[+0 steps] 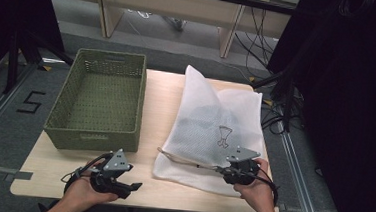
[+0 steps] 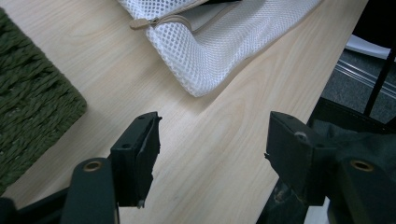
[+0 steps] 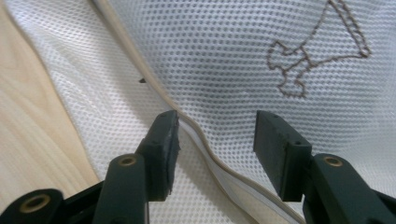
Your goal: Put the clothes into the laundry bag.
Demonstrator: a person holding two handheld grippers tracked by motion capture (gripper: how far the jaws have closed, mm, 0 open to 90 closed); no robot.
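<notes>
1. Nearest, the left claw [image 1: 132, 186] hovers over bare table [image 1: 51, 164], jaws spread wide and holding nothing, likely waiting its turn.
2. The right claw [image 3: 215, 126], jaws spread, sits over the near edge of a white mesh bag [image 1: 215, 123]. Its beige zipper [image 3: 196, 133] runs between the jaws, seemingly lined up for a pinch.
3. Beyond the left claw stands a green woven basket [image 1: 58, 109], apparently empty.

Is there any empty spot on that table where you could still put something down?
Yes: a bare wood strip runs between the green basket and the white mesh bag, widening along the near edge around the left gripper. The basket itself looks empty. The right side is crowded: the bag covers it, the right gripper over its zipper.
</notes>
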